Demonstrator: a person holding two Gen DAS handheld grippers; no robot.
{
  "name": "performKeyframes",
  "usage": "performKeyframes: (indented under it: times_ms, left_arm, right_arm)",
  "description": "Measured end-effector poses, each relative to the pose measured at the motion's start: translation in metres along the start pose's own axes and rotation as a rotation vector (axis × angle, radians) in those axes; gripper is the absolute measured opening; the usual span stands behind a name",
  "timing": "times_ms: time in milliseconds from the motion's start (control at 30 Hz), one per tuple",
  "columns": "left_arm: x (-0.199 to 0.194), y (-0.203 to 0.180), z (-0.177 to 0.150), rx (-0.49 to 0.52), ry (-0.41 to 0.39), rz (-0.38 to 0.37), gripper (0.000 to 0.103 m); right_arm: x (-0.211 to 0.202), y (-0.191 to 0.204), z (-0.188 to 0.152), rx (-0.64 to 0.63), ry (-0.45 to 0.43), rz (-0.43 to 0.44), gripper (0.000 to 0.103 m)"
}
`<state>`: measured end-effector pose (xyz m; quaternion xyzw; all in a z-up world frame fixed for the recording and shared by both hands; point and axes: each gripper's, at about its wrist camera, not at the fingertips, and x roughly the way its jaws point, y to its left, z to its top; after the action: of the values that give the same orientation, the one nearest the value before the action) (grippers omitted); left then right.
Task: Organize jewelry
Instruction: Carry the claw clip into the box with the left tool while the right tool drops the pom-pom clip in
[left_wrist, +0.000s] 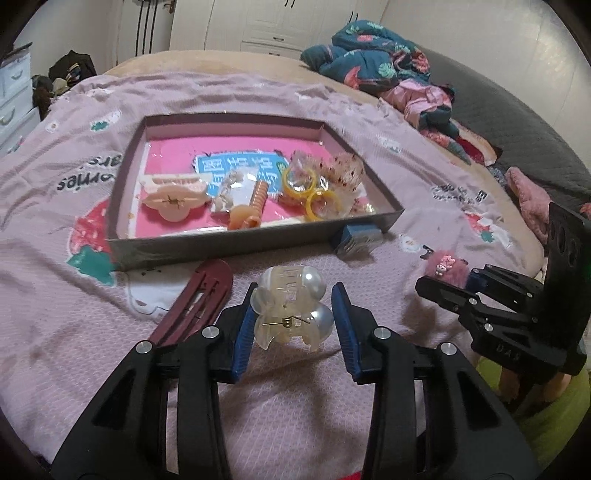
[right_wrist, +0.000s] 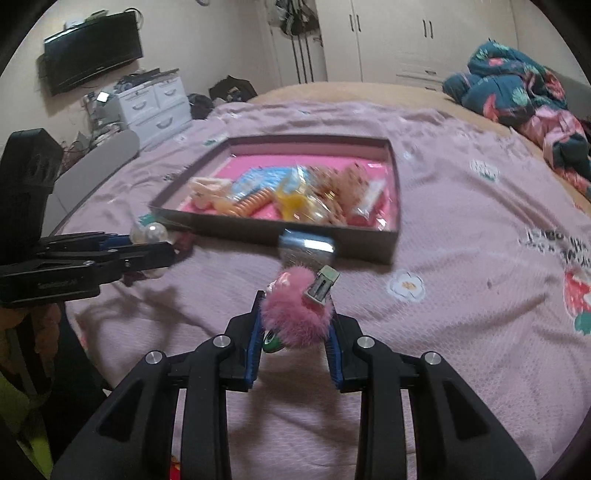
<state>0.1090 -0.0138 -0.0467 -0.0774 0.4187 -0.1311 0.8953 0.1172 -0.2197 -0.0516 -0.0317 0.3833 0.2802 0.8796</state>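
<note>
Left gripper (left_wrist: 291, 325): blue pads pinched on a clear claw clip with two pearls (left_wrist: 290, 308), held clear above the bedspread (left_wrist: 295, 398).

Right gripper (right_wrist: 295, 332): jaws pressed together on a fluffy pink hair clip (right_wrist: 295, 321), its metal clasp end tilted up at the top; also held above the bedspread, off the tray's near right corner.

Tray (left_wrist: 236, 247): shallow, grey-walled, pink-floored, set in the middle of the bed.
- Near left corner: a pale pink claw clip (left_wrist: 173, 199), with a second cream clip (left_wrist: 177, 181) just behind it.
- Middle: an orange ribbed clip (left_wrist: 251, 208) lying on a blue printed card (left_wrist: 236, 166), and a small clear packet of pale pieces (left_wrist: 229, 192) beside it.
- Right half: yellow rings (left_wrist: 310, 188) in clear wrapping, touching a speckled peach scrunchie-like item (left_wrist: 343, 170).
- Far half of the floor: bare pink.

Outside the tray, on the bedspread:
- A dark red flat hair clip (left_wrist: 199, 299), against the near wall toward the left corner.
- A small blue box (left_wrist: 358, 236), touching the near wall by the right corner.

Far right edge of the bed: a heap of teal and pink floral bedding (left_wrist: 376, 59).
</note>
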Motion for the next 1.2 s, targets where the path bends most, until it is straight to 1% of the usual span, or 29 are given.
performKeyframes:
  times_ms: [167,300,433,533,700,867,1033,1200]
  left_arm:
    - [-0.027,0.005,0.006,-0.015,-0.055,-0.006,0.031]
    - [-0.047,0.017,0.012,-0.043,-0.104,0.005,0.031]
    - [-0.061,0.028,0.021,-0.056,-0.143,0.034,0.031]
    - [-0.062,0.035,0.03,-0.069,-0.156,0.044,0.031]
    - [-0.048,0.039,0.05,-0.064,-0.159,0.061,0.031]
    - [-0.018,0.039,0.071,-0.046,-0.13,0.067,0.031]
    - [0.016,0.041,0.087,-0.043,-0.083,0.073,0.031]
    - [0.042,0.042,0.092,-0.037,-0.04,0.079,0.031]
  right_arm:
    - [-0.011,0.018,0.012,-0.04,-0.029,0.027,0.028]
    - [-0.019,0.033,0.025,-0.067,-0.057,0.053,0.028]
    - [-0.024,0.042,0.041,-0.081,-0.086,0.071,0.028]
    - [-0.022,0.043,0.056,-0.086,-0.103,0.068,0.028]
    - [-0.01,0.032,0.085,-0.062,-0.128,0.05,0.028]
    - [0.016,0.011,0.102,-0.038,-0.114,-0.017,0.028]
    - [0.046,-0.016,0.099,0.007,-0.061,-0.071,0.028]
    - [0.071,-0.036,0.094,0.041,-0.014,-0.112,0.028]
